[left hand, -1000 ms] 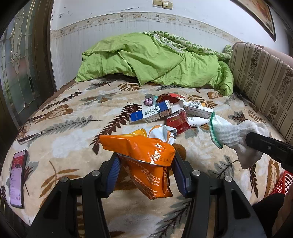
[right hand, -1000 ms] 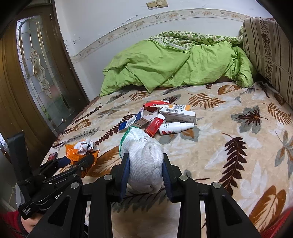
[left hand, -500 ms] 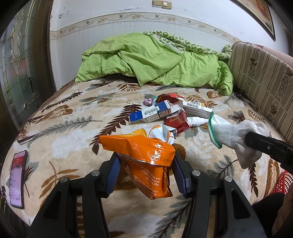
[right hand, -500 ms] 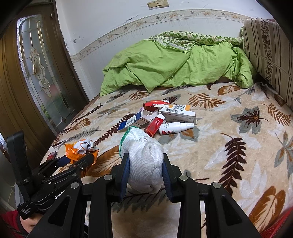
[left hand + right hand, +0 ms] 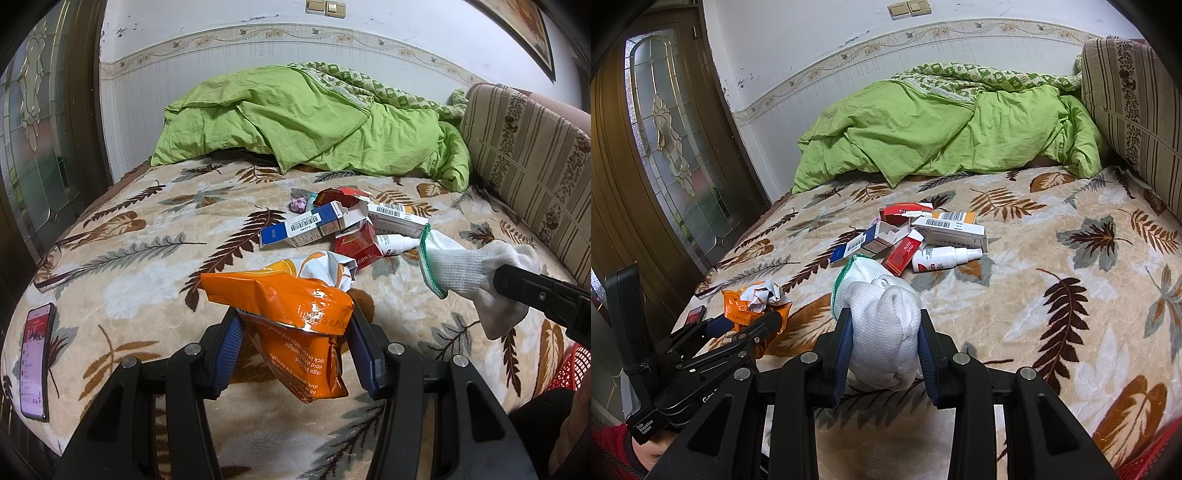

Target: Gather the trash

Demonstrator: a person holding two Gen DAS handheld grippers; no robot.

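Note:
My left gripper (image 5: pixel 293 341) is shut on a crumpled orange snack bag (image 5: pixel 291 314), held above the leaf-patterned bed blanket (image 5: pixel 140 258). The right gripper (image 5: pixel 884 338) is shut on a white knit glove with a green cuff (image 5: pixel 882 317). From the left wrist view the glove (image 5: pixel 465 269) hangs at the right, and from the right wrist view the orange bag (image 5: pixel 753 302) sits at the left in the other gripper (image 5: pixel 746 325). In mid-bed lies a heap of trash: a blue and white carton (image 5: pixel 303 229), a red packet (image 5: pixel 358 247), a white box (image 5: pixel 949 229), a spray bottle (image 5: pixel 942 256).
A phone (image 5: pixel 35 358) with a lit screen lies at the bed's left front edge. A green duvet (image 5: pixel 306 122) is piled at the far end. A striped cushion (image 5: pixel 528 162) lines the right side. Part of a red basket (image 5: pixel 569 369) shows at lower right.

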